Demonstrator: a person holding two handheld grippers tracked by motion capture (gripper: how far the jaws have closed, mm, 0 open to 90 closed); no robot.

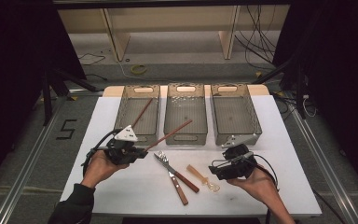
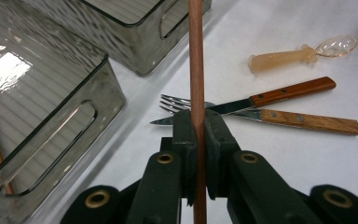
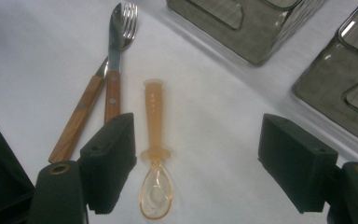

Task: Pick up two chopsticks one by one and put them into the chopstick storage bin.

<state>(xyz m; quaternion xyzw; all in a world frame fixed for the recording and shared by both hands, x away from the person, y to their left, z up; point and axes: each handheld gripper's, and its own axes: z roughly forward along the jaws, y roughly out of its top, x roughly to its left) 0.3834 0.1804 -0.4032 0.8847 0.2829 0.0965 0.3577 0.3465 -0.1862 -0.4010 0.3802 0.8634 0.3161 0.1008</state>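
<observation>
Camera placement: one fixed overhead, two riding on the grippers.
The high view looked forward and down over the whole white table (image 1: pixel 121 186). Both gripper views sat low and close, sharing the spoon (image 2: pixel 303 53), knife (image 3: pixel 113 70) and fork (image 3: pixel 129 18) between them.

knife (image 1: pixel 167 169) crossing fork (image 1: pixel 177 184), spoon (image 1: pixel 204 178) to their right

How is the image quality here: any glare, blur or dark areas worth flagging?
High view: dim, black surroundings, white table evenly lit. Left gripper view: bright glare patch on the grey bin; the gripped chopstick is sharp. Right gripper view: the near jaws are soft, the orange spoon fairly clear.
</observation>
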